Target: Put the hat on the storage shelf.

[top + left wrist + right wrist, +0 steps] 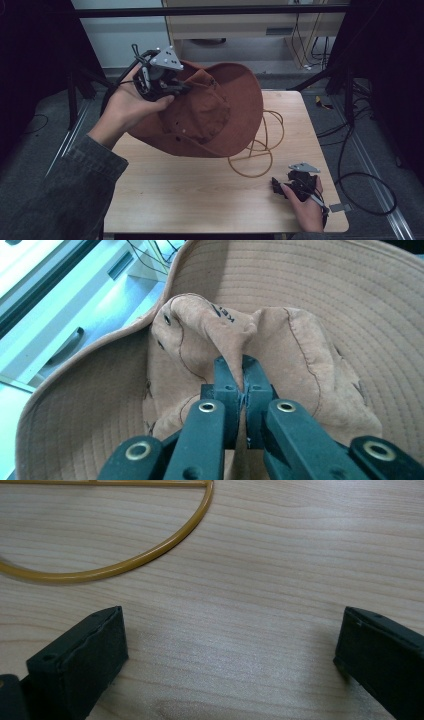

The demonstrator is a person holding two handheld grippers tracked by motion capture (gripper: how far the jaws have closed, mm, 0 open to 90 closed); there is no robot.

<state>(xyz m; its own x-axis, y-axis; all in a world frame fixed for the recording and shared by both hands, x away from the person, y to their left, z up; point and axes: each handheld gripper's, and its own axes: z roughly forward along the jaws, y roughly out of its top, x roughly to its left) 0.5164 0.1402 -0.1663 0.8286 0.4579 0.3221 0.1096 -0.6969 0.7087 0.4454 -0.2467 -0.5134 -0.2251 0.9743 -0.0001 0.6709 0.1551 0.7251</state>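
One fold of the brown hat's (300,305) crown is pinched by the left tool (242,377), lifted at ten o'clock over the desk (200,200). The right tool (230,645) rests agape at five o'clock. The cord (260,150) could be snagged; the thin fold could be lost.

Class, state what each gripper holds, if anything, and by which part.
The left gripper pinches a fold of the brown hat's crown. The right gripper is open over the table, holding nothing.
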